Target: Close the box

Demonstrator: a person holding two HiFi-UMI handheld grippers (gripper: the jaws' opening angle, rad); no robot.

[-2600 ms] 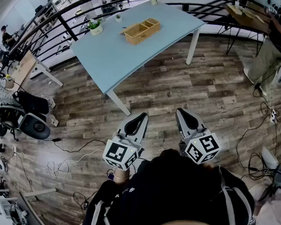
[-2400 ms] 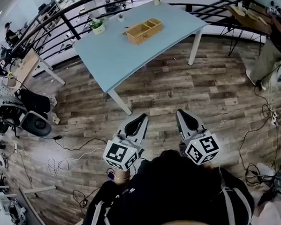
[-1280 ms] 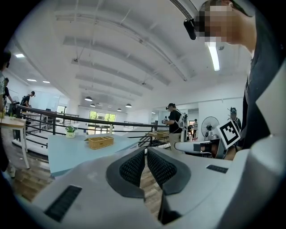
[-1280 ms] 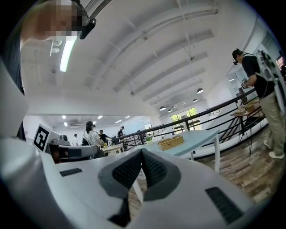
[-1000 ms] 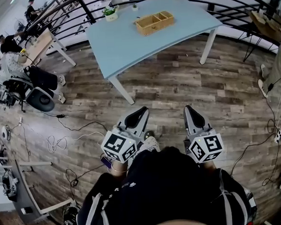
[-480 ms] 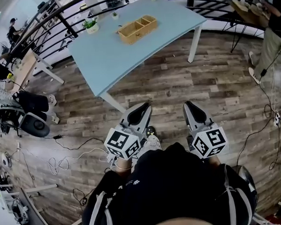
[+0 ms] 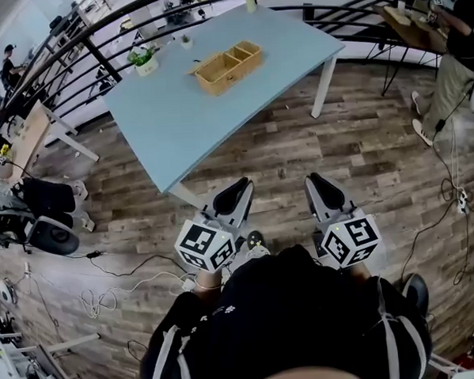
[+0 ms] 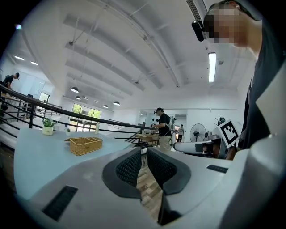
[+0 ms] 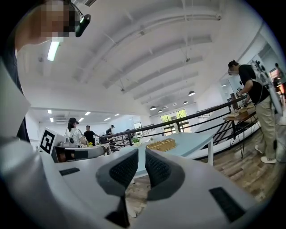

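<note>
Pale blue table (image 7: 217, 118) at upper centre, tan woven box (image 7: 227, 66), grey-brown wood-plank floor (image 7: 370, 154), pale grey left gripper (image 7: 236, 194) and right gripper (image 7: 323, 190), black textured pads (image 8: 129, 167), white cubes (image 7: 204, 246) with black square markers, green plant (image 7: 142, 56) in a white pot (image 7: 146, 68) at upper left

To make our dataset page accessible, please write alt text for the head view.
Seen from above, a person holds the left gripper and right gripper over a wooden floor, short of a light blue table. On the table stand an open wicker box and a small potted plant.
</note>
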